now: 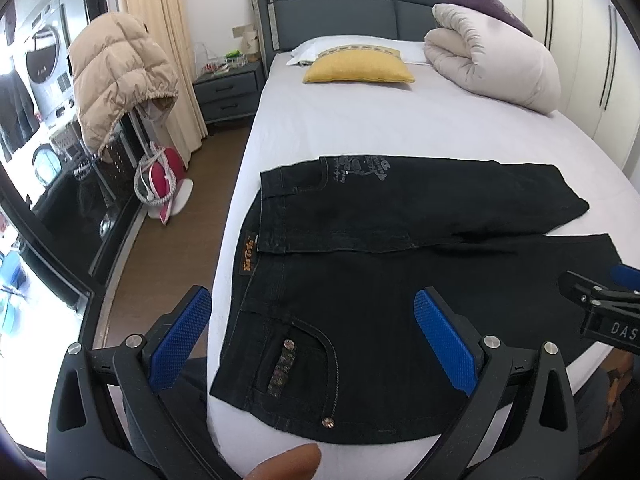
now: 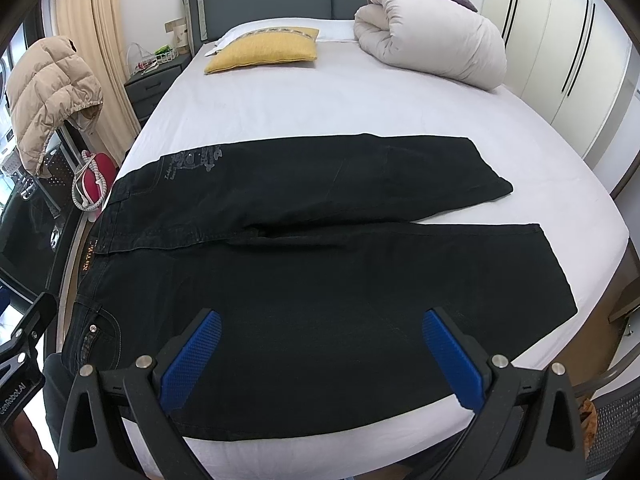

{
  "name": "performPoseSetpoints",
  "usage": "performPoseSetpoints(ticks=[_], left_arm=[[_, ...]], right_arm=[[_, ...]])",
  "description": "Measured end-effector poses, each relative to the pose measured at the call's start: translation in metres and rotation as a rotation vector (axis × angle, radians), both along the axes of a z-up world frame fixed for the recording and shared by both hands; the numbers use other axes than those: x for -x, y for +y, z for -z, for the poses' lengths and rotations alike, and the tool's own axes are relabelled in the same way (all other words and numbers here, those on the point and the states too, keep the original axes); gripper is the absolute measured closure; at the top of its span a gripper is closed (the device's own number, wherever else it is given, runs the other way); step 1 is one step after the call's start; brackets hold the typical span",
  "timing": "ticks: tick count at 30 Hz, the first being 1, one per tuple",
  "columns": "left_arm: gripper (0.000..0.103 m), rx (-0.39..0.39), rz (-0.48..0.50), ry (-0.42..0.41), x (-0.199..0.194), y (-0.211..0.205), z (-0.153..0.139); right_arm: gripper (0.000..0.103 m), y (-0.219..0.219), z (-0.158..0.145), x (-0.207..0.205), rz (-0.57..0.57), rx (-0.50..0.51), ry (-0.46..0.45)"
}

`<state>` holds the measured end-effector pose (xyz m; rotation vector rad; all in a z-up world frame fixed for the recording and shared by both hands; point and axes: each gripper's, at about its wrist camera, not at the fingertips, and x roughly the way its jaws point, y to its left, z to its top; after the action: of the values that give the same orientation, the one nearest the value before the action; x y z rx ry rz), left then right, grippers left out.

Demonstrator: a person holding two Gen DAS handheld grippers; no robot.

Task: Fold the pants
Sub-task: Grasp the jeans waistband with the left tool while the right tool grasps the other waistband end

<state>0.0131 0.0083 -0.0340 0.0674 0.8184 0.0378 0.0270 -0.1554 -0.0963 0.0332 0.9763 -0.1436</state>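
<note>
White bed (image 2: 360,112), black pants (image 2: 320,264) flat along near edge, left claw (image 1: 312,344) and right claw (image 2: 320,360) wide apart, empty

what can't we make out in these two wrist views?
- Black pants: near edge hidden behind the right gripper fingers, right wrist view.
- Waistband label: lettering too small, left wrist view.
- Nightstand clutter: too small to identify.
- Right gripper cut off by the left wrist view's right edge.
</note>
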Motion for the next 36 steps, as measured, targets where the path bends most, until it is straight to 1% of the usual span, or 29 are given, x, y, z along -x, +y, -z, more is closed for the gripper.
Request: performPoseSetpoints(ticks=[2, 3, 4, 6, 8, 12, 15, 16, 17, 19, 20, 21, 23, 24, 27, 29, 30, 33, 36], left_arm=[[0.000, -0.044, 0.016, -0.020, -0.002, -0.002, 0.001], [0.000, -0.093, 0.026, -0.029, -0.005, -0.005, 0.002], [0.000, -0.126, 0.043, -0.034, -0.008, -0.007, 0.002], [0.000, -0.156, 0.085, -0.048, -0.017, -0.008, 0.003], [0.000, -0.192, 0.115, -0.057, -0.031, -0.008, 0.005], [0.000, -0.260, 0.186, -0.024, -0.071, -0.008, 0.016], [0.000, -0.343, 0.199, -0.061, -0.098, -0.006, 0.026], [0.000, -0.360, 0.190, -0.042, -0.108, -0.004, 0.031], [0.000, -0.371, 0.164, 0.006, -0.123, -0.001, 0.037], [0.000, -0.338, 0.121, 0.079, -0.151, 0.009, 0.046], [0.000, -0.320, 0.117, 0.083, -0.160, 0.013, 0.050], [0.000, -0.305, 0.129, 0.079, -0.179, 0.018, 0.054], [0.000, -0.308, 0.159, 0.084, -0.206, 0.021, 0.064], [0.000, -0.293, 0.191, 0.095, -0.226, 0.023, 0.068], [0.000, -0.208, 0.316, 0.143, -0.288, 0.032, 0.083], [0.000, -0.198, 0.374, 0.173, -0.320, 0.031, 0.088], [0.000, -0.172, 0.424, 0.207, -0.339, 0.031, 0.094], [0.000, -0.105, 0.524, 0.284, -0.385, 0.032, 0.108], [0.000, -0.115, 0.589, 0.334, -0.415, 0.030, 0.125]], right_arm=[[0.000, 0.000, 0.001, -0.003, -0.008, -0.004, 0.002], [0.000, -0.001, 0.002, -0.005, -0.015, -0.007, 0.001], [0.000, -0.001, 0.003, -0.007, -0.023, -0.011, -0.001], [0.000, -0.003, 0.004, -0.014, -0.052, -0.030, -0.010], [0.000, -0.005, 0.004, -0.023, -0.092, -0.052, -0.027], [0.000, -0.015, 0.001, -0.048, -0.178, -0.091, -0.086], [0.000, -0.026, -0.003, -0.074, -0.245, -0.100, -0.126], [0.000, -0.028, -0.004, -0.080, -0.261, -0.102, -0.133], [0.000, -0.031, -0.005, -0.090, -0.287, -0.101, -0.140], [0.000, -0.033, -0.004, -0.108, -0.330, -0.091, -0.150], [0.000, -0.033, -0.003, -0.119, -0.363, -0.082, -0.155], [0.000, -0.032, -0.002, -0.128, -0.393, -0.074, -0.156], [0.000, -0.030, 0.002, -0.148, -0.465, -0.056, -0.154], [0.001, -0.027, 0.006, -0.158, -0.514, -0.052, -0.146], [0.010, -0.022, 0.017, -0.190, -0.651, -0.057, -0.103], [0.018, -0.020, 0.025, -0.212, -0.712, -0.073, -0.059], [0.020, -0.021, 0.028, -0.223, -0.739, -0.088, -0.043], [0.021, -0.020, 0.039, -0.253, -0.795, -0.113, 0.003], [0.022, -0.015, 0.045, -0.273, -0.846, -0.151, 0.013]])
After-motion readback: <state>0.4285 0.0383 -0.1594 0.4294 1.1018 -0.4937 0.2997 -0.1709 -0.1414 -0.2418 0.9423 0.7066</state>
